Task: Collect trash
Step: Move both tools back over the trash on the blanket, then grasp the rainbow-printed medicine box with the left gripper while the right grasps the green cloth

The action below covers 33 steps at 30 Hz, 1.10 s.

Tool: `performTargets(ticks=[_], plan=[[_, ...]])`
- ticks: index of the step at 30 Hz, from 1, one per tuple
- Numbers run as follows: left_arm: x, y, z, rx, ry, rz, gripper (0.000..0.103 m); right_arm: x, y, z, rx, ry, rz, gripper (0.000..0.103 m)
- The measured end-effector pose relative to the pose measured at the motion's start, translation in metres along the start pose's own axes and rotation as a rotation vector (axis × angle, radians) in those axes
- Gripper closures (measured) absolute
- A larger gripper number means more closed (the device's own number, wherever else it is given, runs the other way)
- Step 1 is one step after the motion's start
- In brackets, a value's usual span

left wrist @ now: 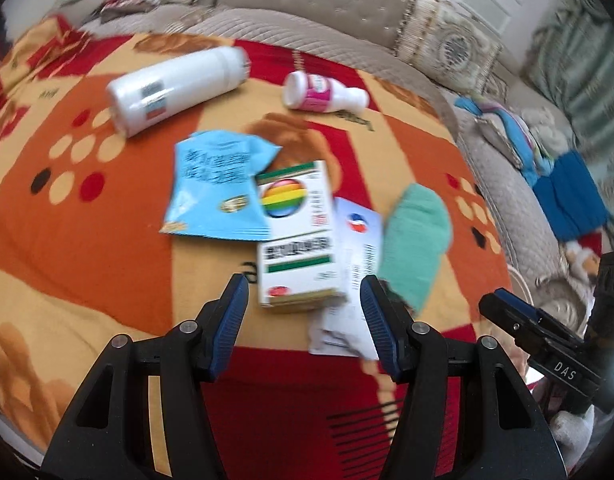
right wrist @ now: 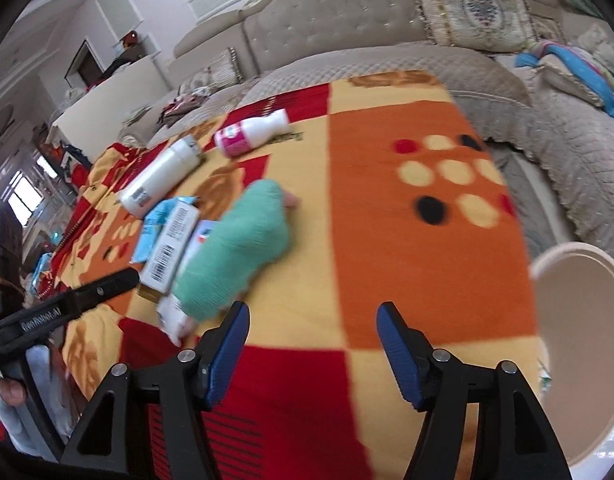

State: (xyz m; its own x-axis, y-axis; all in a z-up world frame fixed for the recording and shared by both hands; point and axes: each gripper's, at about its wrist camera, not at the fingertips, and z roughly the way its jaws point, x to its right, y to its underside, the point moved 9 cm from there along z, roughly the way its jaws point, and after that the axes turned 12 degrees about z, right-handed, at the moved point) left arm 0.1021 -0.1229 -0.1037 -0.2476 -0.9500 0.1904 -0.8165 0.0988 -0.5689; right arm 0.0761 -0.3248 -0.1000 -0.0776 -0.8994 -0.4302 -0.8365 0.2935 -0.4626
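The trash lies in a loose heap on the patterned blanket [left wrist: 87, 240], in the middle of the left wrist view. Nearest the left gripper [left wrist: 305, 294] is one white carton with a rainbow disc [left wrist: 295, 232], at about twelve o'clock from its fingertips: probably light and fairly stiff, with flat faces that should sit well between the pads if taken across its narrow width. Tucked at its ten o'clock is one blue foil packet [left wrist: 215, 188], likely thin, crinkly and slippery, best pinched at an edge. At the carton's three o'clock lie one white leaflet or flat box [left wrist: 357, 248], too blurred to tell which, and one green knitted piece [left wrist: 417, 236], soft and limp, fit to be bunched anywhere. Farther off are two bottles on their sides: a large white bottle [left wrist: 179, 88] at eleven o'clock and a small pink-labelled bottle [left wrist: 323, 92] at twelve; both look smooth and liable to roll. The left gripper's jaws stand half apart and empty. The right gripper [right wrist: 313, 324] is likewise parted with nothing between, and one pale round bin [right wrist: 579, 344] sits at its three o'clock.
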Motion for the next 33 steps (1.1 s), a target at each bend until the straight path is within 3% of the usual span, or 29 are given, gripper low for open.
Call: performTargets(ticks=[10, 16, 18, 19, 22, 25, 33], plan=[[-0.015, -0.024, 0.033, 0.002, 0.058, -0.112, 0.032, -0.030, -0.020, 0.048, -0.058, -0.054, 0.073, 0.034], [-0.016, -0.030, 0.058, -0.058, 0.059, -0.124, 0.032, -0.032, -0.024, 0.067, -0.092, -0.090, 0.089, 0.034], [-0.018, -0.032, 0.058, -0.044, 0.045, -0.119, 0.033, -0.032, -0.026, 0.068, -0.091, -0.103, 0.088, 0.034], [-0.019, -0.031, 0.057, -0.047, 0.035, -0.118, 0.034, -0.033, -0.026, 0.069, -0.088, -0.116, 0.084, 0.040], [-0.020, -0.028, 0.055, -0.054, 0.036, -0.098, 0.052, -0.036, -0.025, 0.067, -0.080, -0.140, 0.068, 0.053], [-0.017, -0.025, 0.047, -0.039, 0.035, -0.078, 0.052, -0.036, -0.022, 0.059, -0.073, -0.156, 0.054, 0.059], [0.014, -0.021, 0.009, 0.032, 0.056, -0.013, 0.052, -0.025, -0.007, 0.011, -0.006, -0.149, 0.009, 0.059]])
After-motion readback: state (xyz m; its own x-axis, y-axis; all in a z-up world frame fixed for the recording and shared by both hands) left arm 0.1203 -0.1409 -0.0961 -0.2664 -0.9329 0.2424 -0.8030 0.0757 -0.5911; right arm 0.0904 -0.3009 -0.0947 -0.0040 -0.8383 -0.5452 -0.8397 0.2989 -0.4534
